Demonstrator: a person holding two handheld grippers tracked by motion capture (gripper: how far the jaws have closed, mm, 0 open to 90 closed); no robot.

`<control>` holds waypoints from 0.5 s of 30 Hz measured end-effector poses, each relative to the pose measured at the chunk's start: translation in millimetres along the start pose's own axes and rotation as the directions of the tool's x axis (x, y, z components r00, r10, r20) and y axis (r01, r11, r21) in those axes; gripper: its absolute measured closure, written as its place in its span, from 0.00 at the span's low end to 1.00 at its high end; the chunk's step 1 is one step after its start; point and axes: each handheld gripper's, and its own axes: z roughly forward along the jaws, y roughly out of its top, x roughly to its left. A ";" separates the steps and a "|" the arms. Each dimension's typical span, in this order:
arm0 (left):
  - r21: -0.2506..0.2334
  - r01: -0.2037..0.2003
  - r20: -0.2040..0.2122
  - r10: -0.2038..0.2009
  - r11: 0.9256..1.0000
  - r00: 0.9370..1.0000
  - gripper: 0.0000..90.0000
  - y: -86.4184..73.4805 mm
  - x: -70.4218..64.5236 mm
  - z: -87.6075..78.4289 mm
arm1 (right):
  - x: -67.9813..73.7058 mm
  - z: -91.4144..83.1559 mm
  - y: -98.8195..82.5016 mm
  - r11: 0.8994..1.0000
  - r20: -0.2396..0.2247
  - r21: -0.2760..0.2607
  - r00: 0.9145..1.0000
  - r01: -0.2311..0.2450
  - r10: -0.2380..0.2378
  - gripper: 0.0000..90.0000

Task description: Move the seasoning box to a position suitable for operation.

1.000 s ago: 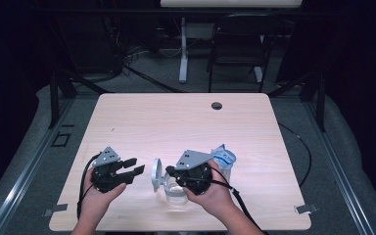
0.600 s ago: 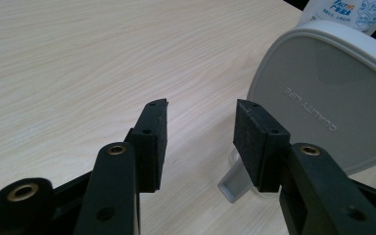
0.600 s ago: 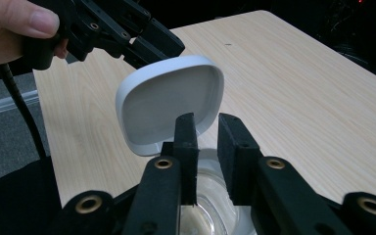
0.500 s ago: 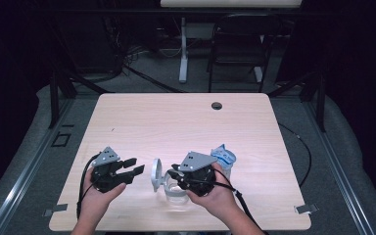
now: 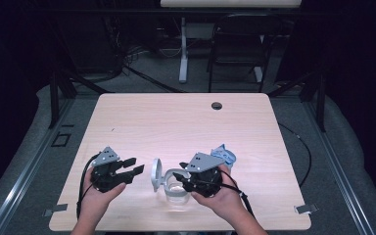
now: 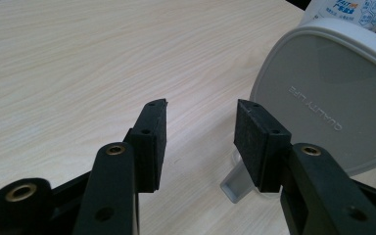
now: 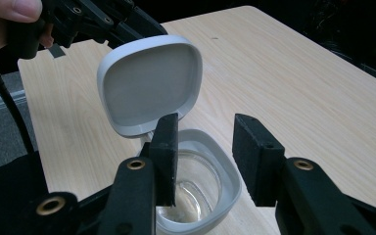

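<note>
Right gripper (image 5: 180,177) hangs over the clear jar (image 5: 175,190), its jaws just opening, nothing gripped; the hinged lid (image 5: 155,173) stands upright. Left gripper (image 5: 133,165) waits wide, empty, nearby.

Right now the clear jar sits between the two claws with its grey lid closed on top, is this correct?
Not quite. The clear jar does sit between the left claw and the right claw, but its grey lid is flipped open and stands upright on its hinge. The right gripper view shows the jar's mouth uncovered.
</note>
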 end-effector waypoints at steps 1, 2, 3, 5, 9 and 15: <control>0.005 -0.002 0.002 0.002 1.000 1.000 0.62 0.2 0.1 -0.3 | -0.3 -1.2 -0.1 1.000 0.002 0.000 1.000 -0.001 0.001 0.69; 0.005 0.001 0.003 -0.001 1.000 1.000 0.62 0.1 -0.1 -0.2 | -0.9 -2.9 -0.1 1.000 -0.004 -0.001 1.000 -0.005 0.005 0.69; 0.005 0.001 0.003 -0.001 1.000 1.000 0.62 0.1 -0.1 -0.2 | -1.3 -4.6 0.0 1.000 -0.001 0.000 1.000 -0.004 0.004 0.69; 0.005 0.001 0.003 -0.001 1.000 1.000 0.62 0.1 -0.1 -0.2 | -2.0 -7.0 0.2 1.000 0.002 -0.004 1.000 -0.009 0.009 0.68; 0.002 0.001 -0.002 -0.001 1.000 1.000 0.61 0.0 0.4 -0.8 | -3.9 -13.2 0.7 1.000 0.014 -0.011 1.000 -0.009 0.009 0.64; 0.002 0.000 -0.004 0.000 1.000 1.000 0.61 0.0 0.4 -0.7 | -7.1 -20.8 0.6 1.000 0.024 -0.010 1.000 -0.020 0.021 0.63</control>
